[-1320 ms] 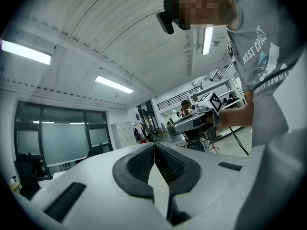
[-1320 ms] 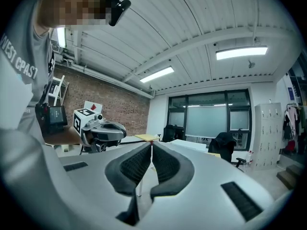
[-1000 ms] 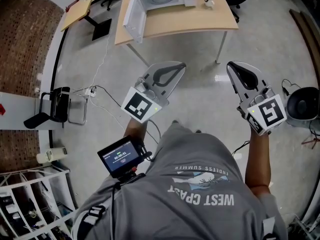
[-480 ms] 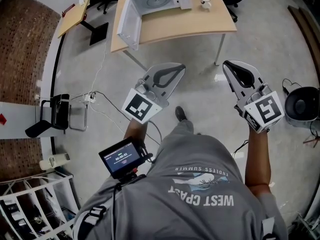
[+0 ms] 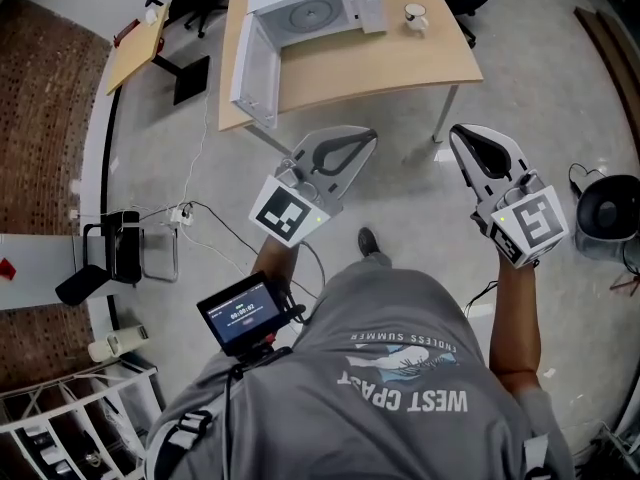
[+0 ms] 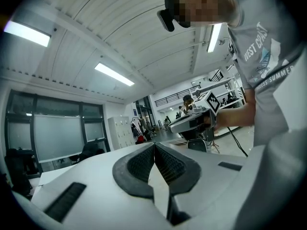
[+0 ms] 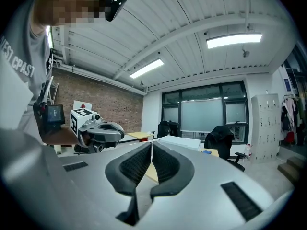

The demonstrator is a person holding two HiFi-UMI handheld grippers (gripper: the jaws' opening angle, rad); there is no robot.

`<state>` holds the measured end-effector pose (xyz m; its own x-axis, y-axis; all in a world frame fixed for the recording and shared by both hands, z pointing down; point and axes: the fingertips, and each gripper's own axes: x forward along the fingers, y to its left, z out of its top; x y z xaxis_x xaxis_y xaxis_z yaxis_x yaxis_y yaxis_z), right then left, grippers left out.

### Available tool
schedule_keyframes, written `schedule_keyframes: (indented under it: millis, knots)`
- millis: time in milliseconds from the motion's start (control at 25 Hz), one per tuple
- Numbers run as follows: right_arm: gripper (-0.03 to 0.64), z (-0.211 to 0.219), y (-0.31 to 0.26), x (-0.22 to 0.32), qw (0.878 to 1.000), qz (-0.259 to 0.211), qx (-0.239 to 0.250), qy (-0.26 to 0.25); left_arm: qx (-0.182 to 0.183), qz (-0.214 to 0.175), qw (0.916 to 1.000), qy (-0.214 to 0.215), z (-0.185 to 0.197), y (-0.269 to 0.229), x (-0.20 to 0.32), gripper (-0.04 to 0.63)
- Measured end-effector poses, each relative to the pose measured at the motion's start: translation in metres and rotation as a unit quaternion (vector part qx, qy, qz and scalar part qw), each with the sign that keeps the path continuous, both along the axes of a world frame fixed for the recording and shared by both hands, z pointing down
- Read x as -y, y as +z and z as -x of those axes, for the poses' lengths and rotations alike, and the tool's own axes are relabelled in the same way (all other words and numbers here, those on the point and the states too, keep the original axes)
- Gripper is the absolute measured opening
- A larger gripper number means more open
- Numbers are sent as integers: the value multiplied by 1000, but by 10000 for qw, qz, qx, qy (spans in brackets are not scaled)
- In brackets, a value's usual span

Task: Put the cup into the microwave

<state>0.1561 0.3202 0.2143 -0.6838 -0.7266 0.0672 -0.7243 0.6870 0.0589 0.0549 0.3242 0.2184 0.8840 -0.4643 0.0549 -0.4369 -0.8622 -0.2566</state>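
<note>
The cup (image 5: 415, 14) stands on the bench (image 5: 400, 60), well ahead of the right hand-held gripper (image 5: 460, 133) (the nearer one). That one and the left hand-held gripper (image 5: 368, 136) are both pressed together, empty.

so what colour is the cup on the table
The cup looks white; the head view shows it best, though it is small there.

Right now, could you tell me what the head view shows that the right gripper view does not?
Only the head view: the cup on the table, right of the microwave, whose door stands open. Only the right gripper view: ceiling lights, a brick wall, dark windows. Both: the left gripper and the right gripper, its jaws together with nothing between them.
</note>
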Motion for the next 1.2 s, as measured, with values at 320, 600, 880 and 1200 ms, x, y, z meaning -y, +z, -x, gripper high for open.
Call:
schedule_keyframes:
  millis: [320, 600, 880, 1200]
  knots:
    - [20, 30, -2, 98, 9997, 98, 22, 203, -45, 103, 9998, 140, 34, -1, 100, 21]
    - [20, 43, 8, 169, 9994, 125, 71, 300, 0, 218, 9995, 240, 46, 16, 172, 21]
    - [20, 18, 31, 250, 9995, 172, 208, 163, 101, 314, 9995, -34, 27, 39, 252, 23]
    - [20, 1, 57, 332, 9991, 346, 144, -177, -42, 497, 9981, -374, 6, 57, 333, 21]
